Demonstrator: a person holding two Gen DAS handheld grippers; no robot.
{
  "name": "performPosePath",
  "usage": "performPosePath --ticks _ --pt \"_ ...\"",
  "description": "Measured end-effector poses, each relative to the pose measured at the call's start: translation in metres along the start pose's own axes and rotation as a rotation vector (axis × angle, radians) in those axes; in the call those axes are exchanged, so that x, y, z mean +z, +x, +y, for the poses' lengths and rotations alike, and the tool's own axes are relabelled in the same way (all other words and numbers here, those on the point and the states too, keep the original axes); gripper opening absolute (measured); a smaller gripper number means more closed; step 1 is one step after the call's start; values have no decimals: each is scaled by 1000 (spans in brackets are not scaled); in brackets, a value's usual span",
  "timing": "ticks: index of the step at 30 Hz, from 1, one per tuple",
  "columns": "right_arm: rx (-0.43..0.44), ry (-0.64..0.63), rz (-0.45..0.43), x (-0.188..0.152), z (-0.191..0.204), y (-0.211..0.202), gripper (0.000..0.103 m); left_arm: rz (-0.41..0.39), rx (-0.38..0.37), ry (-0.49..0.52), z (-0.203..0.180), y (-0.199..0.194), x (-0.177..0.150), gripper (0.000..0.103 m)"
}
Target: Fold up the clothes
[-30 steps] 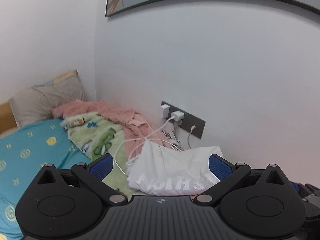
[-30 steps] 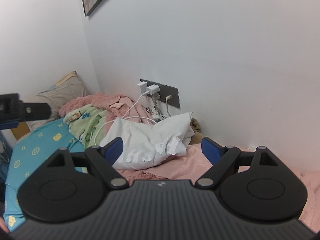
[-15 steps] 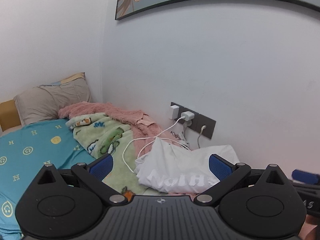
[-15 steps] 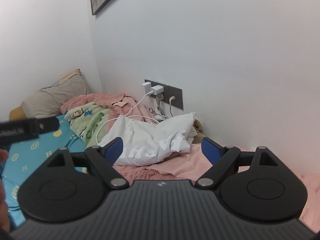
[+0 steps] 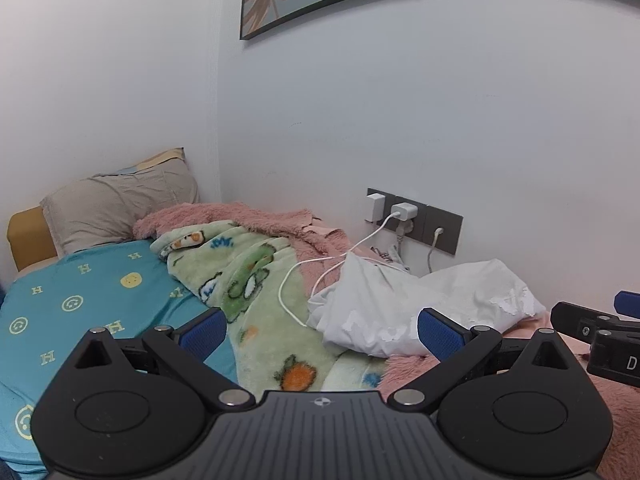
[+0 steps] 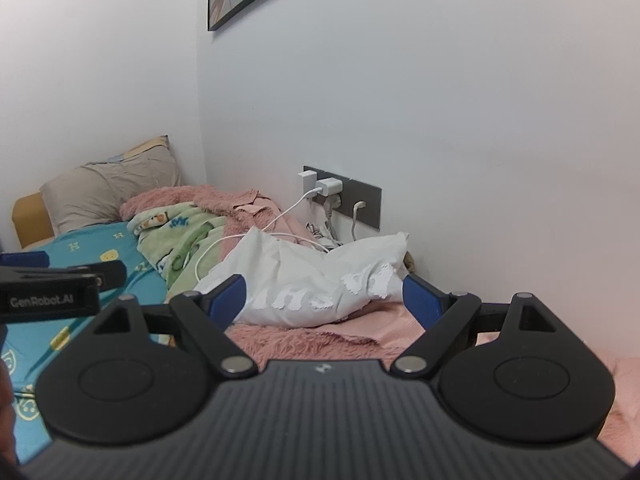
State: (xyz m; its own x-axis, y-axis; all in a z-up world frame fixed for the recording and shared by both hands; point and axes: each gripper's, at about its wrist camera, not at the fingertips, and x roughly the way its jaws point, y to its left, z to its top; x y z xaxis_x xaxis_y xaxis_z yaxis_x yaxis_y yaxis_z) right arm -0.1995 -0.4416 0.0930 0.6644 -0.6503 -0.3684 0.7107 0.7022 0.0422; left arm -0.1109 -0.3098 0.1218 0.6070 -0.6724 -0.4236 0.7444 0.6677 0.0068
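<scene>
Clothes first: I count one white garment (image 5: 416, 304), crumpled with cracked lettering, lying on the pink blanket (image 6: 320, 340) by the wall socket (image 5: 416, 220). Two blankets, one pillow (image 5: 116, 204), one bed. My left hand-held gripper (image 5: 322, 330) hangs released, empty; right hand-held gripper (image 6: 324, 294) likewise spread wide, short of the garment.

1 tee (image 5: 404, 308), 2 blankets (image 5: 256, 280), 1 pillow (image 5: 120, 208).
</scene>
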Motion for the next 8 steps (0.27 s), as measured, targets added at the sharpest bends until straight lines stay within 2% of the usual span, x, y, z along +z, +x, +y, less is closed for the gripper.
performPosePath --ticks 8 --pt "4 8 13 -6 -2 -2 87 9 7 -11 5 -4 -3 103"
